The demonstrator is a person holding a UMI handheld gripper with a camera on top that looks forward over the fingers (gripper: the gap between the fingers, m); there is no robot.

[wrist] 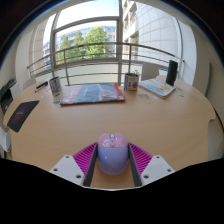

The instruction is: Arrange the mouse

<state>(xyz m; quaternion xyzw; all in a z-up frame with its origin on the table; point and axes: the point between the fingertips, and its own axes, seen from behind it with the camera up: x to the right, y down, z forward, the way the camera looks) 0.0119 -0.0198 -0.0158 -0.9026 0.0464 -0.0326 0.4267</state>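
A lavender computer mouse (pixel 112 154) with a pinkish top sits between my two fingers, above the wooden table (pixel 110 120). Both pink pads (pixel 85 157) press against its sides, so my gripper (pixel 112 160) is shut on it. The mouse's underside is hidden, so I cannot tell whether it touches the table.
A magazine (pixel 92 93) lies at the far middle of the table. A small box (pixel 131 80) and an open book (pixel 157 88) are to the far right, a dark speaker (pixel 171 72) behind them. A black tablet (pixel 22 114) and a card (pixel 55 88) are on the left. Windows with a railing stand beyond.
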